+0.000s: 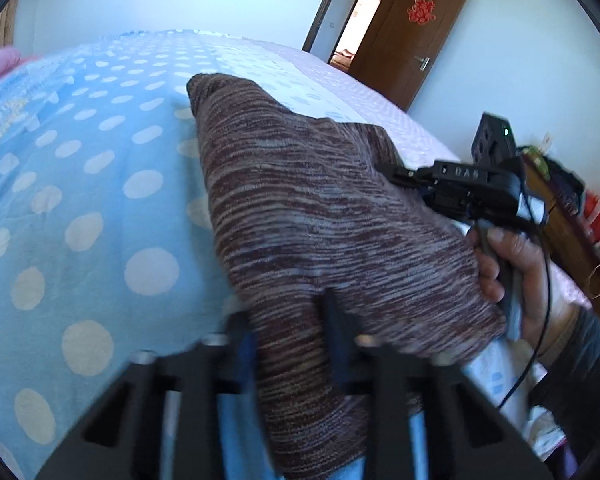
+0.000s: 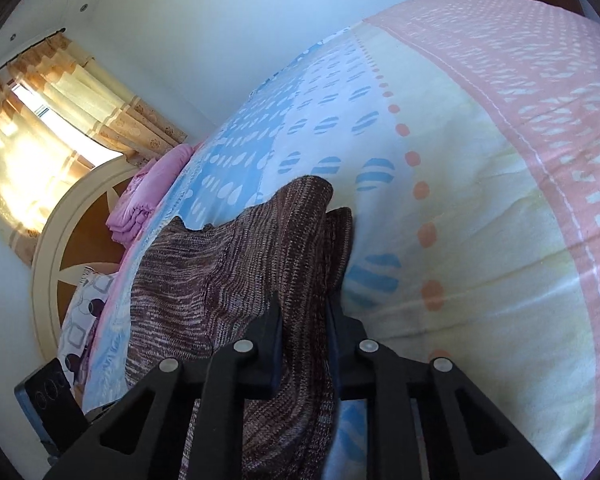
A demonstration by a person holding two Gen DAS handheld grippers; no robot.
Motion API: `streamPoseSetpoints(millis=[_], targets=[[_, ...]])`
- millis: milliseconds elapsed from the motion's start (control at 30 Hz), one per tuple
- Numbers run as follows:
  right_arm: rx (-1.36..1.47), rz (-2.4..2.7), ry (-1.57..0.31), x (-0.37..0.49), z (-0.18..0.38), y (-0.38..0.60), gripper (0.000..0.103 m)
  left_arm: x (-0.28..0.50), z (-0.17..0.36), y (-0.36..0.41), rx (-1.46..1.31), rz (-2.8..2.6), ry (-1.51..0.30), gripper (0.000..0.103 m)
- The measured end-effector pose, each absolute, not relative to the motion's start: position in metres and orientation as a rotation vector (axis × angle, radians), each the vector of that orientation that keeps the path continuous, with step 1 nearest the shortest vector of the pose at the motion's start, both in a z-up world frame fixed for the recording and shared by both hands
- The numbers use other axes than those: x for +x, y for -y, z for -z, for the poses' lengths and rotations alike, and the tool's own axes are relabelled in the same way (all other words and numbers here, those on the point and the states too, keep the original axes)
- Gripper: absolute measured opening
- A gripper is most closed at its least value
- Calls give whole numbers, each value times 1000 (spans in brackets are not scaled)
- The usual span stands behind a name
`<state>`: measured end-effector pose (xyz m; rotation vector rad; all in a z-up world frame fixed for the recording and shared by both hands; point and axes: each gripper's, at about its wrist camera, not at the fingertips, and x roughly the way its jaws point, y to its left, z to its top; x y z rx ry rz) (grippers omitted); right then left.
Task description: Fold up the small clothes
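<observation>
A brown-and-grey striped knit garment [image 1: 300,208] lies on the blue polka-dot bedspread [image 1: 80,200]. My left gripper [image 1: 288,320] is shut on its near edge, with cloth bunched between the fingers. The right gripper [image 1: 396,174] shows in the left wrist view at the garment's right edge, held by a hand, pinching the cloth. In the right wrist view the garment [image 2: 240,264] is lifted and draped, and my right gripper [image 2: 304,312] is shut on a fold of it.
The bed has a pink-and-yellow patterned sheet [image 2: 500,200]. A folded pink blanket [image 2: 148,200] and a pillow [image 2: 84,312] lie by the round headboard [image 2: 60,248]. A brown door [image 1: 412,40] stands open. A cluttered side table [image 1: 572,232] stands to the right of the bed.
</observation>
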<state>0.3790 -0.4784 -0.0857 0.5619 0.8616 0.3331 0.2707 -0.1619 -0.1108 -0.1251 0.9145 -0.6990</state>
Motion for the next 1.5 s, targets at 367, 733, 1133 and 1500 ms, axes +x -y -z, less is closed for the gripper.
streamPoseSetpoints(millis=[367, 733, 1133, 1500], targets=[[618, -354, -783, 335, 49, 449, 16, 249, 72, 140, -116, 632, -892, 13], [681, -479, -757, 290, 37, 385, 15, 195, 53, 86, -71, 577, -866, 13], [653, -629, -781, 278, 21, 288, 15, 158, 31, 14, -87, 512, -809, 13], [632, -767, -808, 292, 7, 204, 15, 137, 13, -46, -93, 423, -745, 13]])
